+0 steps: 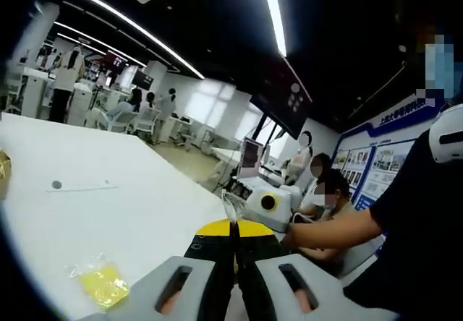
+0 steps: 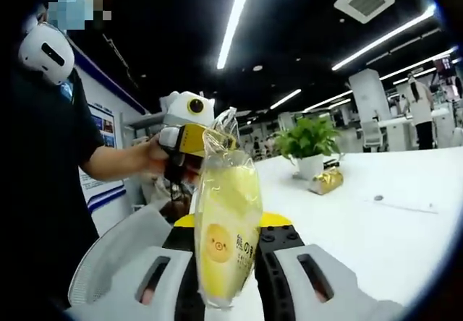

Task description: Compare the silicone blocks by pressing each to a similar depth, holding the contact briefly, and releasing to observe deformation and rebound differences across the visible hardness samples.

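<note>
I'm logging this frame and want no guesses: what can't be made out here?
- Yellow packet, right gripper view: small print unreadable; its lower end is hidden between the jaws.
- Clear wrapper tip, left gripper view: the rest is hidden behind the closed jaws.
- Wall posters, left gripper view: too small to read.
- Crumpled yellow wrapper on the table: contents blurred.

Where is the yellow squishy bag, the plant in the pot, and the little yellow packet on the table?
yellow bag [image 2: 226,227]: right gripper view, middle of its clear front, between the claw's jaws.
potted plant [image 2: 309,142]: right gripper view, on its green leaves.
small yellow packet [image 1: 102,283]: left gripper view, middle of the wrapper lying on the white table.
</note>
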The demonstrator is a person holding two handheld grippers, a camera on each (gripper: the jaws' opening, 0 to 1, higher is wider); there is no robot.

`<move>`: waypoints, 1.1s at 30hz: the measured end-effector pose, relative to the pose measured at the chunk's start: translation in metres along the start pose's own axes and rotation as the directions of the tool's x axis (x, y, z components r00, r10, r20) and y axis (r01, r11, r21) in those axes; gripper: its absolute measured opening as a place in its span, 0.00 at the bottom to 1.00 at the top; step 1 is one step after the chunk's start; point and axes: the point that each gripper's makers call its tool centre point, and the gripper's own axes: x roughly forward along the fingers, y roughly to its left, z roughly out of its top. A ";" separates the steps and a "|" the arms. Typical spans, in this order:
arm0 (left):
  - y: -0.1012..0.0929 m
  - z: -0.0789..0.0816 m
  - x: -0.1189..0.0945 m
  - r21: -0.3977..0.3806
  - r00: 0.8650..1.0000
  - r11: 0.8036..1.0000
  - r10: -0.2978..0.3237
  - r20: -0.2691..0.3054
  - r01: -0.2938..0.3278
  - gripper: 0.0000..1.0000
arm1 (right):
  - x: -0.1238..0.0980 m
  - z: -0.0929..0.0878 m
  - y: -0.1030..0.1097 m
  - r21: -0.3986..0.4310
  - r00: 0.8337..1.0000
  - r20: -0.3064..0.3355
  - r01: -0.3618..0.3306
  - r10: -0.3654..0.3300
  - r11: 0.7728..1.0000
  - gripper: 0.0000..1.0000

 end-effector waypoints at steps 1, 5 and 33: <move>0.000 0.001 -0.001 -0.001 1.000 1.000 0.001 0.003 -0.001 0.00 | 0.001 0.001 0.000 0.011 1.000 -0.005 0.000 0.000 1.000 0.15; 0.004 0.001 -0.001 0.008 1.000 1.000 0.013 0.008 -0.013 0.00 | 0.003 -0.001 -0.003 0.038 0.999 -0.033 0.008 -0.007 0.999 0.13; 0.000 0.004 0.017 -0.028 1.000 1.000 -0.007 0.015 0.008 0.00 | -0.014 0.002 -0.005 0.051 0.999 -0.013 0.042 -0.041 0.998 0.19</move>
